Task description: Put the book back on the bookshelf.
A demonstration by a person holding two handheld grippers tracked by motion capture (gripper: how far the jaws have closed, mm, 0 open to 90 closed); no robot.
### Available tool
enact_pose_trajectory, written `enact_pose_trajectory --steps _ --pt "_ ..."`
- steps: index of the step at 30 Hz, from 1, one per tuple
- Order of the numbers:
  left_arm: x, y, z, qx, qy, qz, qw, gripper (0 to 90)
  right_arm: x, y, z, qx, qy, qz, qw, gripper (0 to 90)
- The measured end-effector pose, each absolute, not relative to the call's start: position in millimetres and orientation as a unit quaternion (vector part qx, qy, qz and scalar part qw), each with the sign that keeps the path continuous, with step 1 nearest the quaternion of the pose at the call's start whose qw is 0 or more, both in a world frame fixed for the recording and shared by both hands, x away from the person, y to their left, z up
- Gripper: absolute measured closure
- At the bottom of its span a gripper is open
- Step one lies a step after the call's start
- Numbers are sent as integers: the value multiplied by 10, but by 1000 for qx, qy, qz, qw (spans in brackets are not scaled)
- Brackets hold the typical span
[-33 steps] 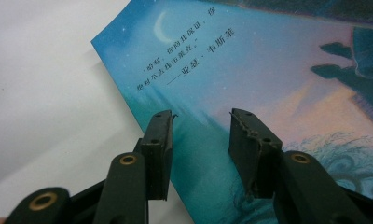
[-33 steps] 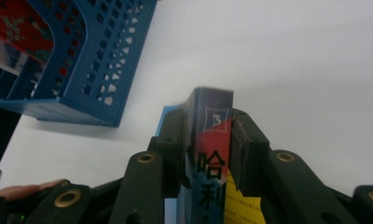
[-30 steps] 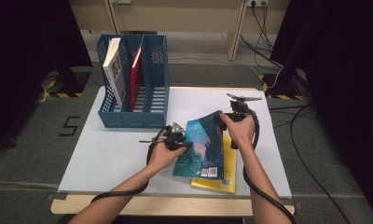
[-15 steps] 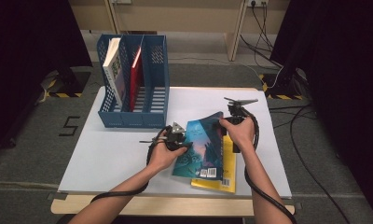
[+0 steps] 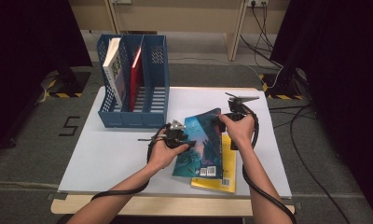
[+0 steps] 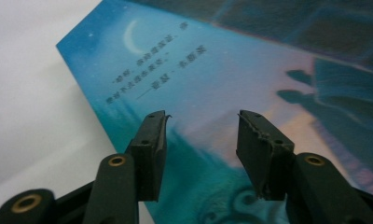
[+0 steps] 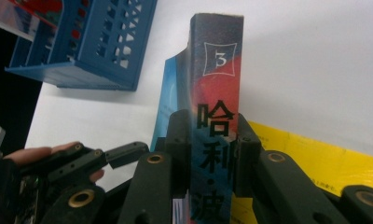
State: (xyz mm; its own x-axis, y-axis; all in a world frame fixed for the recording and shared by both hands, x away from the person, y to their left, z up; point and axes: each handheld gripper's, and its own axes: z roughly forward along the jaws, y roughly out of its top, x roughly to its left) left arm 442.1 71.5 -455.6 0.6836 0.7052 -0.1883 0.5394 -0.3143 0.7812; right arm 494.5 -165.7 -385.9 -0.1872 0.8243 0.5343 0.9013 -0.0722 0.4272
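A white table stood on grey carpet, with dark curtains to either side and a pale wall at the back. A blue file rack was set on the table's far left part; a white-spined book leaned in its left compartment and a red book in the middle one. Near and to the right of the rack, a blue book was tilted up on its right edge, its spine raised, over a yellow book that lay flat on the table. The right gripper was clamped on the blue book's spine, a pad pressed against each cover, its jaws having just been closing. The left gripper, held on the rack's side of the blue book, had its jaws spread apart in front of the book's moonlit cover; they had just been opening, and nothing was pinched between them. The left hand was seen beside the book's left edge.
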Motion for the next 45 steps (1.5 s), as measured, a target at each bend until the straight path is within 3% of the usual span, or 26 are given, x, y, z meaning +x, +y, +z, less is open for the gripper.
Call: enact_pose_trajectory --steps 23,45 --pt "4300 382 -3874 793 331 72 506 408 5034 -1495 -3501 -638 -635 -433 -46 742" --pt "4343 182 -3869 800 318 106 498 412 5036 -1382 -3373 -633 -631 -442 -75 739"
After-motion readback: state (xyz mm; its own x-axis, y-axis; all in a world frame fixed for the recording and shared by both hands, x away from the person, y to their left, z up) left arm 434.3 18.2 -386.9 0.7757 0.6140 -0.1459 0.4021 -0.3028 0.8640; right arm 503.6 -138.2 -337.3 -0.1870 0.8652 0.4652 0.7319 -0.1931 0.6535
